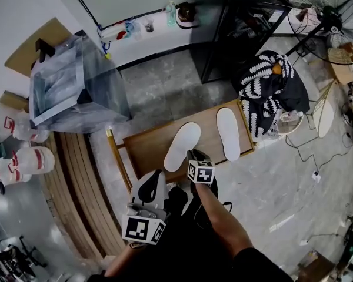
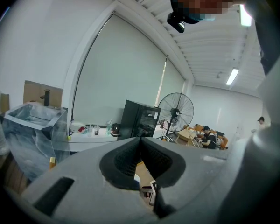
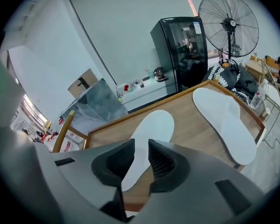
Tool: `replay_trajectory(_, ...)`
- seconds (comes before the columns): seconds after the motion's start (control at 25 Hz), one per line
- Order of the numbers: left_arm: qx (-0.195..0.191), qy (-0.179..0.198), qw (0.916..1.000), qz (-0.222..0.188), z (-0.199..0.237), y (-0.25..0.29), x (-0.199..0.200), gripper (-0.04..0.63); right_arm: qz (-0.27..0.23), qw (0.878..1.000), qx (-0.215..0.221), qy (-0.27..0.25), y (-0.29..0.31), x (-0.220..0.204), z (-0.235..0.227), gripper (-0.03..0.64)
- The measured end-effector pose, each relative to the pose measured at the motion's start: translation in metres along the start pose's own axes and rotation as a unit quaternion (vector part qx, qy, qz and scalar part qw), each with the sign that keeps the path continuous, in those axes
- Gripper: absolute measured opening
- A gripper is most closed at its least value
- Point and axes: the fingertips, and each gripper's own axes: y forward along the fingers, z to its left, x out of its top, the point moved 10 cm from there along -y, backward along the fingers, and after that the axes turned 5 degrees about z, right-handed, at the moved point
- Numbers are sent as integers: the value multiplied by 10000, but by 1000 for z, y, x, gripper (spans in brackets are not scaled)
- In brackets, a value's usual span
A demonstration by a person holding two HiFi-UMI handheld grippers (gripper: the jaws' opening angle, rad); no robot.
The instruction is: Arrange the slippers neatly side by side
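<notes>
While right gripper [image 3: 141, 143] gapes, half hiding one slipper [image 3: 153, 127], left gripper [image 2: 140, 140] is closed.

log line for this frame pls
right gripper: open, over near end of left slipper | left gripper: shut, empty | right slipper: apart, unaligned

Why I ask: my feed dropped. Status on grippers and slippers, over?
Left gripper shut, empty. Right gripper open, over heel of the tilted slipper, no grip. Other slipper apart to its right, both on the table. Nothing blocking.
</notes>
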Motion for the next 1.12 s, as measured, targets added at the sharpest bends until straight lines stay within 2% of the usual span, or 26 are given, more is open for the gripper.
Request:
replay_trajectory(0.12,25,-38,10000,41,0,3,-2,17,137,9999,23,73,12,-1,-2,87)
replay_trajectory(0.52,204,-165,9995,178,11,10,-7,17,517,9983,-55,248,46,-3,-3,100)
replay_trajectory(0.68,274,-233,9992,197,14,12,-10,17,680,9975,-116,140,54,-3,-5,97)
replay_trajectory(0.92,338,-318,9988,179,15,15,-11,17,748,9972,-87,-4,52,1,-6,52)
replay_trajectory(1.12,345,-366,9987,110,12,18,-8,17,749,9966,-31,-329,40,11,-4,37)
